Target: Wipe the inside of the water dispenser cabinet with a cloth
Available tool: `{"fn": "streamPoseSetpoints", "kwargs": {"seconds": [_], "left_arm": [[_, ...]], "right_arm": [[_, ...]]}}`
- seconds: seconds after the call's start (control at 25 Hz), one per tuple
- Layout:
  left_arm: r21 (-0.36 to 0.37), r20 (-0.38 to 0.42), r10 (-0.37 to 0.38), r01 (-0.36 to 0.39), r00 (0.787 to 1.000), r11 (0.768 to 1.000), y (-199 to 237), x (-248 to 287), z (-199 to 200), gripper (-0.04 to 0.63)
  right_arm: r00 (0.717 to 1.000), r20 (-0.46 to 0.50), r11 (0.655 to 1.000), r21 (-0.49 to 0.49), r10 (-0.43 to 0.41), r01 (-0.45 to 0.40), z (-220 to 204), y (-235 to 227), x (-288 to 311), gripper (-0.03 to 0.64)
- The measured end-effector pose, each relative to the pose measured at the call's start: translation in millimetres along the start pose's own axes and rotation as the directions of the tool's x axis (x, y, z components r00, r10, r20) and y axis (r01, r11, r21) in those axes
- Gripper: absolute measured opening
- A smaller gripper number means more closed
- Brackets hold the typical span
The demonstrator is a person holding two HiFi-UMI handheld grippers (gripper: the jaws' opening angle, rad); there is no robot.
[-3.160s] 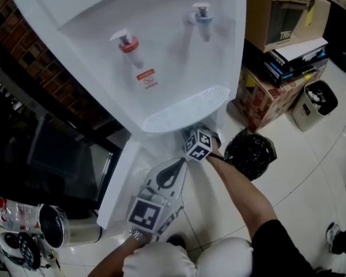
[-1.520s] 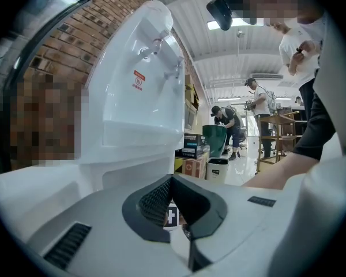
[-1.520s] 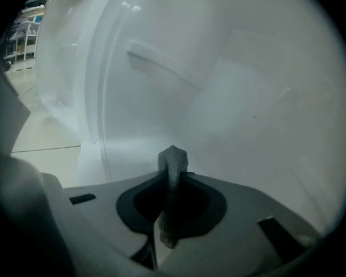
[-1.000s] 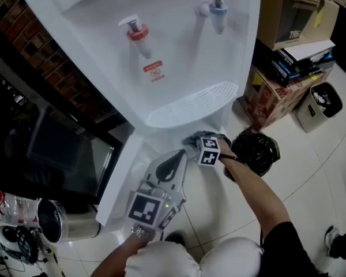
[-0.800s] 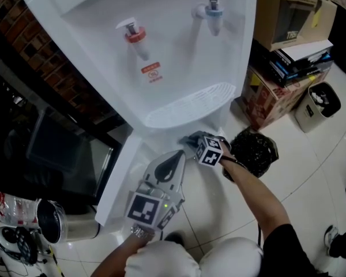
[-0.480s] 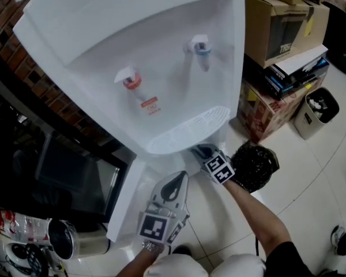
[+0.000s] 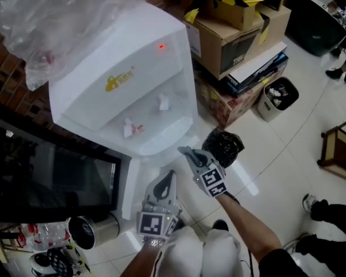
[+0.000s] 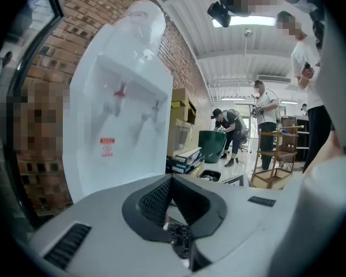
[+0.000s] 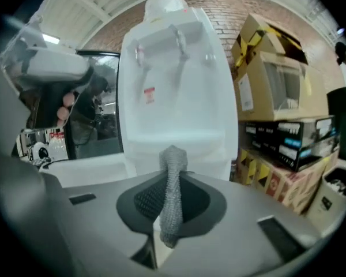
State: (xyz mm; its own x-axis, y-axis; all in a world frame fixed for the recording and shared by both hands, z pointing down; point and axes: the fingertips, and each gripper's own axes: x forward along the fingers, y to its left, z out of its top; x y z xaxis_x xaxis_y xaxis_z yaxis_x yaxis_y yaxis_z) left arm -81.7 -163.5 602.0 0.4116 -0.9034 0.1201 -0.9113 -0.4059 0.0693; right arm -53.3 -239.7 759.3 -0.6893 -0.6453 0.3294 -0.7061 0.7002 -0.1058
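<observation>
The white water dispenser [image 7: 127, 97] stands against the brick wall, with its lower cabinet door [image 7: 128, 186] swung open to the left. The cabinet's inside is hidden under the tap shelf. My right gripper [image 7: 186, 152] hovers in front of the dispenser's base, shut on a grey knitted cloth [image 9: 172, 196] that sticks up between its jaws. My left gripper [image 7: 166, 176] is beside it, just left and nearer me, jaws shut with nothing in them. Both gripper views face the dispenser front [image 9: 176, 85] from a short way off, clear of it.
A black rubbish bag [image 7: 222, 146] sits on the floor right of the dispenser. Stacked cardboard boxes [image 7: 230, 39] and a small bin [image 7: 279, 97] lie further right, and a wooden chair [image 7: 340, 149] beyond them. A dark glass-fronted unit [image 7: 46, 178] and a metal can [image 7: 89, 232] are at the left.
The head view has risen and pulled back, so the whole dispenser top now shows. Both grippers have drawn back from under the drip tray, the right one still holding the cloth.
</observation>
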Motion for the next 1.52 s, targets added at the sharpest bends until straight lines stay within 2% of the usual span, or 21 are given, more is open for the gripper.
{"fn": "streamPoseSetpoints", "kwargs": {"seconds": [0.12,0.24,0.4,0.52,0.68,0.84,1.0,1.12,1.24,1.52], "left_arm": [[0.016,0.006,-0.002,0.002,1.000,1.000,-20.6,-20.8,89.5,0.002],[0.042,0.041,-0.005,0.003,0.999,0.999,-33.5,-46.5,196.8,0.002],[0.025,0.049,0.008,-0.009,0.999,1.000,-47.5,-87.9,324.3,0.002],[0.008,0.035,0.031,-0.031,0.999,0.999,-57.3,-108.5,396.7,0.002],[-0.002,0.063,0.040,-0.040,0.997,0.999,-71.6,-118.9,472.3,0.002],[0.022,0.099,0.024,-0.026,0.995,0.999,-94.4,-124.2,516.7,0.002],[0.028,0.112,0.030,-0.033,0.993,0.999,-112.2,-136.4,540.6,0.002],[0.034,0.101,0.028,-0.032,0.994,0.999,-122.5,-147.7,547.5,0.002],[0.015,0.146,0.039,-0.042,0.989,0.999,-123.6,-159.4,554.9,0.002],[0.002,0.133,-0.004,0.004,0.991,1.000,-131.3,-215.0,548.6,0.002]], "right_arm": [[0.998,0.032,0.998,0.023,-0.052,0.051,100.0,8.3,-70.1,0.034],[0.991,0.077,0.993,0.063,-0.106,0.101,209.8,17.2,-142.1,0.034],[0.984,0.103,0.988,0.077,-0.142,0.134,336.2,45.4,-227.7,0.034],[0.983,0.109,0.986,0.102,-0.146,0.135,409.7,64.1,-270.9,0.035],[0.980,0.129,0.985,0.104,-0.149,0.137,479.3,74.9,-309.6,0.035],[0.977,0.156,0.987,0.084,-0.147,0.135,519.8,74.0,-337.3,0.035],[0.972,0.185,0.988,0.094,-0.142,0.126,542.6,74.5,-360.2,0.035],[0.970,0.192,0.986,0.102,-0.148,0.130,547.0,79.7,-376.4,0.035],[0.971,0.180,0.984,0.118,-0.154,0.134,542.9,92.2,-389.8,0.035],[0.963,0.210,0.984,0.090,-0.167,0.151,551.3,151.8,-419.6,0.035]]}}
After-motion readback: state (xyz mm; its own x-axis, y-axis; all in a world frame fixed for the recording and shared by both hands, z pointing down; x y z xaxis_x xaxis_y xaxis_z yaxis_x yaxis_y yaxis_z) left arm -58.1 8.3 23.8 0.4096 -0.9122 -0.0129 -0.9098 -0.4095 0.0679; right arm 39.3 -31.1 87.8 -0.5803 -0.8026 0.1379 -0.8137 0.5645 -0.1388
